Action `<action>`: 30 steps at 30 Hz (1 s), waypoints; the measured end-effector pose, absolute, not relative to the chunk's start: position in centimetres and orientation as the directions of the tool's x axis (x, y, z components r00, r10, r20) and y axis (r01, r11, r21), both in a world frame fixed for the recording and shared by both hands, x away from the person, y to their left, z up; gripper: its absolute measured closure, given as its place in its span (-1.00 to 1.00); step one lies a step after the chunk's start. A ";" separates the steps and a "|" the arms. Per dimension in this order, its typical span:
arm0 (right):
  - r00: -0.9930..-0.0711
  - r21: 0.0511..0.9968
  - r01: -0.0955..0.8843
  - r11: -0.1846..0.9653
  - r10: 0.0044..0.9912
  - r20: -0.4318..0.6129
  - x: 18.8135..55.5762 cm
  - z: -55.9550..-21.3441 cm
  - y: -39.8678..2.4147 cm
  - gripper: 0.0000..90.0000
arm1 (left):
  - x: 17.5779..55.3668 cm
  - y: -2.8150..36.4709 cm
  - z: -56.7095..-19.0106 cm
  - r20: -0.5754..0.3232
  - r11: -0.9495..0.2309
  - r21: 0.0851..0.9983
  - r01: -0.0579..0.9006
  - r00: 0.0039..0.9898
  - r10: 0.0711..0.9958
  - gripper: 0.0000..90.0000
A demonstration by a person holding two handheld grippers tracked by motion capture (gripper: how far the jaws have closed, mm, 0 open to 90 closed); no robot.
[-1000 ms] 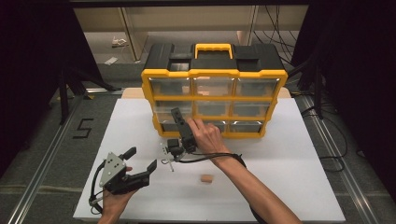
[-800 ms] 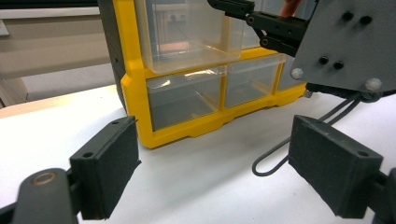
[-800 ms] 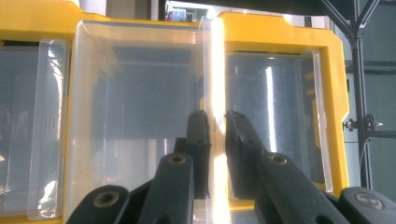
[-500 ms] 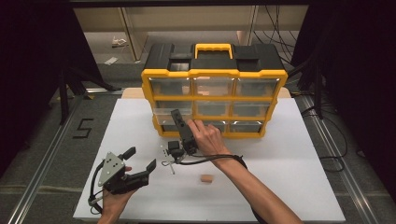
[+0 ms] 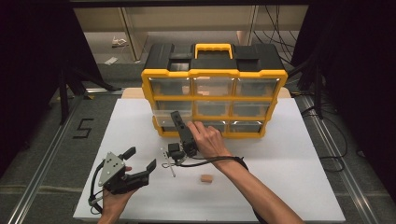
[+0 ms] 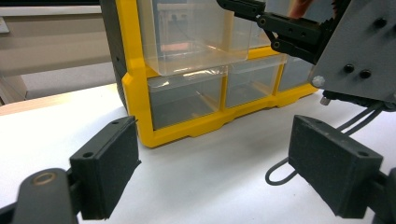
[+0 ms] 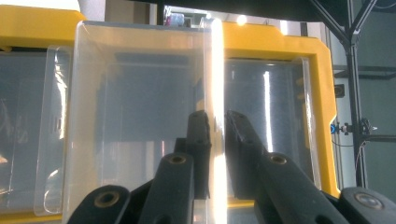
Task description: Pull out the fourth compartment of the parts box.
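One drawer wall [image 7: 212,93] sits pinched between right tool [image 7: 215,135] jaws.

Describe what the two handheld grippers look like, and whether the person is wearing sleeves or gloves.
Both are black. The left gripper has a grey three-cornered plate with dark screws on top, broad block-shaped pads and a black cable trailing off. The right gripper has slimmer jaws with brass-coloured pivot pins and a black looping cable. Forearms and hands are bare: no sleeves, no gloves.

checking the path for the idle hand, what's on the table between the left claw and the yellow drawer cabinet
In the left gripper view, bare white table runs from the open left claw to the yellow drawer cabinet; only a grey cable loop lies off to the side.
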State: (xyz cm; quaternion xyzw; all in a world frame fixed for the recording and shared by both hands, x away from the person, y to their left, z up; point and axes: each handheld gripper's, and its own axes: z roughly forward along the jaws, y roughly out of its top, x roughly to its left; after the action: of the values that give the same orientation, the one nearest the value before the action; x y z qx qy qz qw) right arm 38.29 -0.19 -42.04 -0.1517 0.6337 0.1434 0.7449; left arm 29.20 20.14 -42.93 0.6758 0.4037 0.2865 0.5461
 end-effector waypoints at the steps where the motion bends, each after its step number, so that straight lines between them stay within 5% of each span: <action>1: 0.155 -0.042 -0.405 0.913 0.023 -0.988 38.2 -42.1 -0.2 0.80 | 29.2 20.1 -42.9 -0.054 -0.077 0.969 0.233 0.509 0.859 -0.65; 30: 0.165 -0.051 -0.415 0.908 0.021 -0.986 37.4 -42.2 -0.4 0.80 | 29.2 20.2 -42.9 -0.054 -0.077 0.969 0.233 0.508 0.860 -0.65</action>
State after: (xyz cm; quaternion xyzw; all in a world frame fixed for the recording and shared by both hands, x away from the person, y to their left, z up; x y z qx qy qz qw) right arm 37.37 -0.42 -42.24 -0.1568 0.6293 0.1459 0.7470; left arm 29.18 20.18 -42.92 0.6754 0.4045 0.2870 0.5457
